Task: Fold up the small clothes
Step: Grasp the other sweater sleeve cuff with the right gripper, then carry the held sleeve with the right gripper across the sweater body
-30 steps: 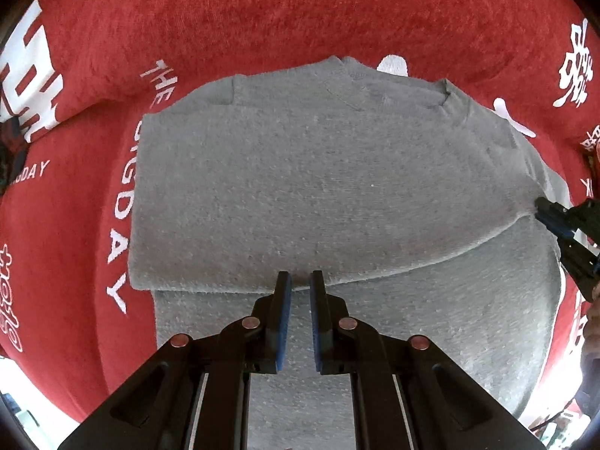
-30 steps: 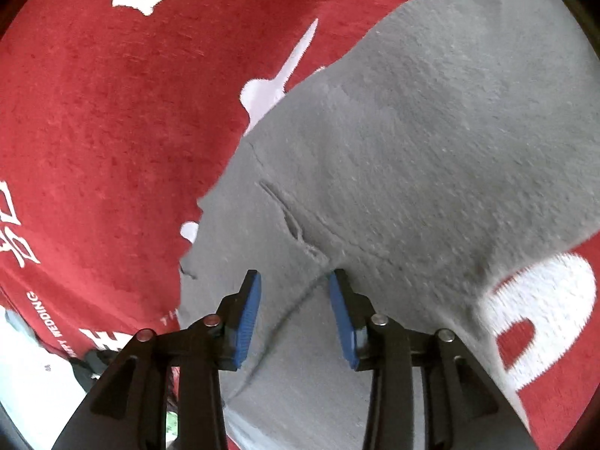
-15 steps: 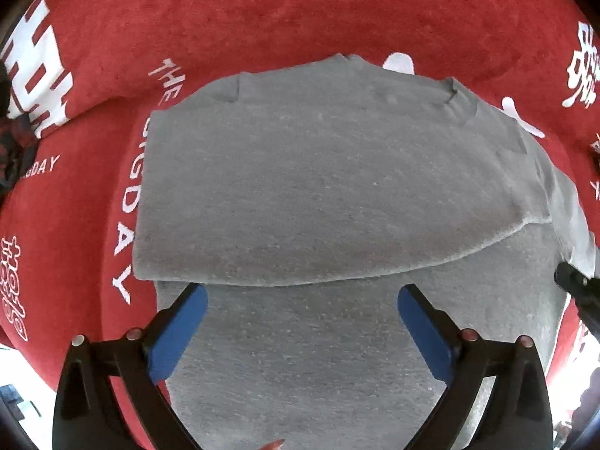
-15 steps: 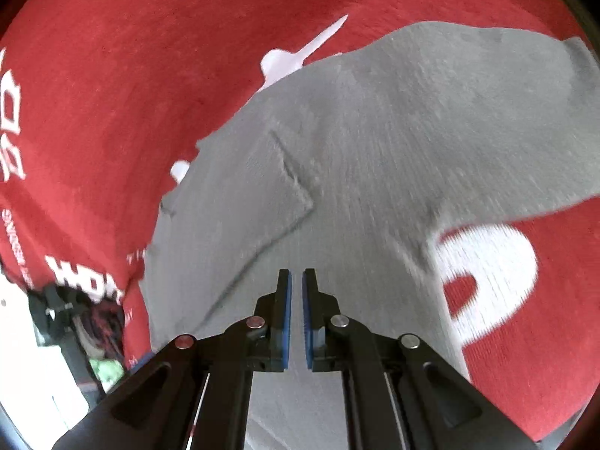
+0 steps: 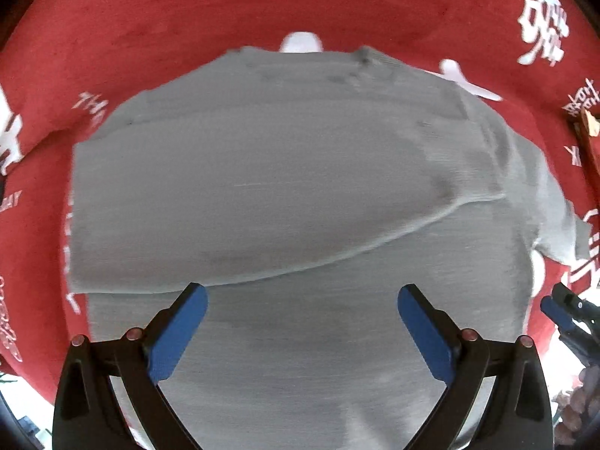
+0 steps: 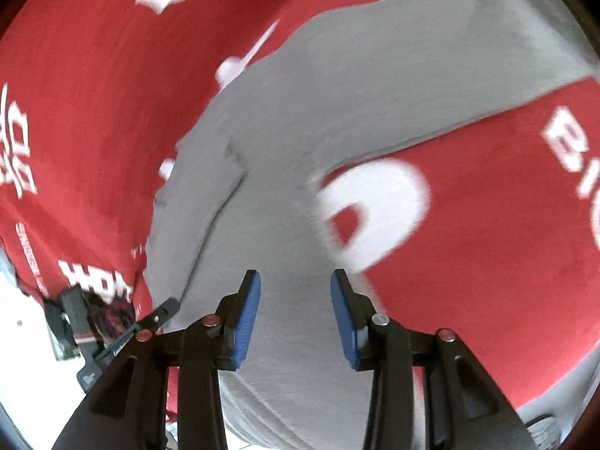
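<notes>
The left tool (image 5: 302,305) is hanging wide open, holding nothing, above the folded grey garment (image 5: 262,187) lying on the red cloth (image 5: 262,7). The right tool (image 6: 295,294) is opening, empty, over the garment's edge.

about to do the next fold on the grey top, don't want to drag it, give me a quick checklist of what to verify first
1. Left gripper released: ok, its jaws stand wide apart with no cloth between the pads.
2. Right gripper released: ok, its jaws are opening and nothing is pinched; the cloth lies beneath them.
3. Last fold holding on the grey top: ok, the folded layer lies flat with a clean edge across the lower layer.
4. Side of the garment in the right wrist view: not ok, a flap sits unevenly there.
5. Top lying fully on the red cloth: cannot tell, its near end runs out of view.
</notes>
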`<state>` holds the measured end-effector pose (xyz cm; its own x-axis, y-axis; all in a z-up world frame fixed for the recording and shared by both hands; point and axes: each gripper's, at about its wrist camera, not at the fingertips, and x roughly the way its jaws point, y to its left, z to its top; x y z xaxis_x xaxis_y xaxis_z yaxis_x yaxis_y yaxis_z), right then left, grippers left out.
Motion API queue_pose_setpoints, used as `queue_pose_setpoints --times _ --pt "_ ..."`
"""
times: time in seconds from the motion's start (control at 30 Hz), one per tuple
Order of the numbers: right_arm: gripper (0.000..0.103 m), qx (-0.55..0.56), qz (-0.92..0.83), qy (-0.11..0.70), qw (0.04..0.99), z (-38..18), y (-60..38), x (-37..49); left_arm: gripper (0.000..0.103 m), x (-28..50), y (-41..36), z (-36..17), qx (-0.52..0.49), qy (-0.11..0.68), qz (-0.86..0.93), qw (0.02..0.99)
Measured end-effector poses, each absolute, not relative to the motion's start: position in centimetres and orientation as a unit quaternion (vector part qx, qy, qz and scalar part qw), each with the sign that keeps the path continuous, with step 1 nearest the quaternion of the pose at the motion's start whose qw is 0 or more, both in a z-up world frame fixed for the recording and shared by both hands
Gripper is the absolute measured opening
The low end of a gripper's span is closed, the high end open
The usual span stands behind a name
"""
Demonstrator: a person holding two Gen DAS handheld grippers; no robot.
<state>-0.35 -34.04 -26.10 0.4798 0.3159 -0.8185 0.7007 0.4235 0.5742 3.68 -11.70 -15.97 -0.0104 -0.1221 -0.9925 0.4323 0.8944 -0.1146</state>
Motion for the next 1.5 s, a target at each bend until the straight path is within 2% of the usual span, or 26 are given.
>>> queue_pose_setpoints --times 0.27,0.47,0.73,1.1,1.13,1.17,1.2,1.5 --pt "0.042 0.558 -0.246 0.409 0.679 -26.2 -43.7 -7.5 0.102 1.5 -19.7 -16.2 0.130 0.674 -0.246 0.684" --pt "0.043 0.628 -0.302 0.313 0.645 -27.7 -48.7 -12.3 0.102 0.1 -23.6 -16.5 0.147 0.668 -0.264 0.680" --pt "0.043 0.649 -0.304 0.280 0.639 -29.1 -50.8 -12.4 0.102 -0.9 -26.0 -16.9 0.160 0.668 -0.266 0.677" --pt "0.046 0.729 -0.278 0.181 0.599 -31.8 -53.5 -12.1 0.102 -1.2 -26.4 -16.6 0.146 0.666 -0.261 0.683" --pt "0.038 0.737 -0.269 0.175 0.594 -32.0 -53.6 -11.9 0.102 -1.0 -26.1 -16.5 0.144 0.667 -0.259 0.684" --pt "0.017 0.744 -0.258 0.170 0.592 -32.0 -53.6 -11.6 0.102 -0.8 -26.0 -16.5 0.143 0.666 -0.256 0.686" --pt "0.008 0.748 -0.246 0.168 0.592 -32.0 -53.6 -11.2 0.102 -0.6 -25.4 -16.4 0.143 0.666 -0.252 0.688" --pt "0.007 0.723 -0.084 0.155 0.668 -26.7 -51.8 -4.1 0.102 1.1 -21.6 -15.8 0.126 0.661 -0.235 0.702"
